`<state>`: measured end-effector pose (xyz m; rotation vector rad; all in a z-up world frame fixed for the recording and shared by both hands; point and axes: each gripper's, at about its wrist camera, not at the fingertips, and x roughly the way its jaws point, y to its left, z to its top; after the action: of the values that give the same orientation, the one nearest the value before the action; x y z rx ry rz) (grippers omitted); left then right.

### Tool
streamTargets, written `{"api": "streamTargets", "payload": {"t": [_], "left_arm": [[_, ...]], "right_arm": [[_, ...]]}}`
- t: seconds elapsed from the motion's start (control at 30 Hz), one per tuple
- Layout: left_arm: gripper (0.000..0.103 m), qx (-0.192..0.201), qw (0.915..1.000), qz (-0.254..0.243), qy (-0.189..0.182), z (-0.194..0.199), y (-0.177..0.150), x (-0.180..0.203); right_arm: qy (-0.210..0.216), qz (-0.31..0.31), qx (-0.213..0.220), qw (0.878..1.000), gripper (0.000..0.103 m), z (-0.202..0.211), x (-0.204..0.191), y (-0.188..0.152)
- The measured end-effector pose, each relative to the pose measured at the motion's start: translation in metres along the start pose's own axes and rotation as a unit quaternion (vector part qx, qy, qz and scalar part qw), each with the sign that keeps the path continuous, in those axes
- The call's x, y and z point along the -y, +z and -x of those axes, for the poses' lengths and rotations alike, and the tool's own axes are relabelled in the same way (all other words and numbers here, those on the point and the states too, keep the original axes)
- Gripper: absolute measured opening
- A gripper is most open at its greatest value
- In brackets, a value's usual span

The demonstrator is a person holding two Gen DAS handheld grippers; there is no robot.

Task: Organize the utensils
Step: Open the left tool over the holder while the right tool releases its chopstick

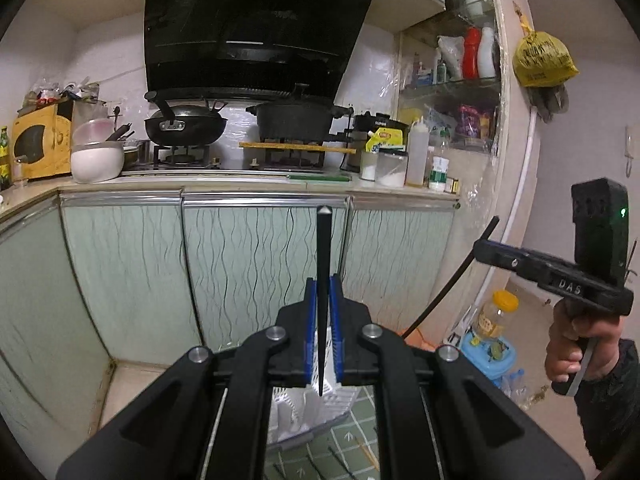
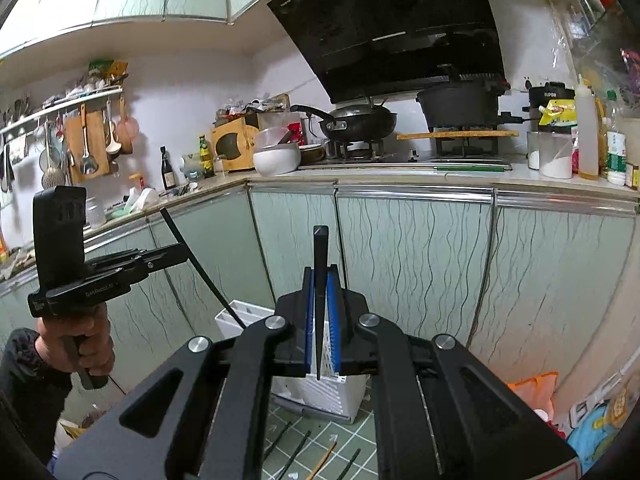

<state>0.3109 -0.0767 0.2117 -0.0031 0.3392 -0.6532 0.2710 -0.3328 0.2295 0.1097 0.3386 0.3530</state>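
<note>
My left gripper (image 1: 322,280) is shut on a black chopstick (image 1: 323,240) that stands upright between the blue pads. My right gripper (image 2: 320,270) is shut on a second black chopstick (image 2: 320,248), also upright. Each shows in the other's view: the right gripper (image 1: 478,246) with its slanting chopstick (image 1: 448,280), the left gripper (image 2: 182,250) with its chopstick (image 2: 200,264). A white slotted utensil holder (image 1: 304,408) (image 2: 320,394) stands below and ahead of both, partly hidden by the gripper bodies. Several loose chopsticks (image 2: 296,450) lie on the green tiled tablecloth (image 1: 352,444).
Pale green cabinet doors (image 1: 248,264) face me under a counter with a wok (image 1: 184,126), a black pot (image 1: 296,118), a white bowl (image 1: 96,160) and bottles (image 1: 416,152). A person's hand (image 1: 576,344) holds the right gripper. Jars and bags lie on the floor at right.
</note>
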Motion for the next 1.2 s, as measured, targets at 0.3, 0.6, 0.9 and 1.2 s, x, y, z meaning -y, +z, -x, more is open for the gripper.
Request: {"api": "streamTargets", "payload": {"t": [0.3,0.6,0.9,1.2], "left_arm": [[0.008,-0.011,0.9998,0.007,-0.018,-0.043,-0.010,-0.003],[0.008,-0.041,0.9987,0.024,-0.019,-0.076,-0.042,-0.015],[0.085,-0.049,0.9983,0.031,0.004,-0.079,-0.063,-0.025],[0.096,-0.054,0.9976,0.020,0.039,-0.049,-0.077,-0.021]], "right_arm": [[0.003,-0.018,-0.016,1.000,0.006,-0.039,0.027,-0.018],[0.021,-0.061,-0.039,0.997,0.006,-0.066,0.051,-0.049],[0.015,-0.074,-0.060,0.995,0.059,-0.076,0.060,-0.067],[-0.015,-0.051,-0.070,0.996,0.095,-0.056,0.055,-0.082]]}}
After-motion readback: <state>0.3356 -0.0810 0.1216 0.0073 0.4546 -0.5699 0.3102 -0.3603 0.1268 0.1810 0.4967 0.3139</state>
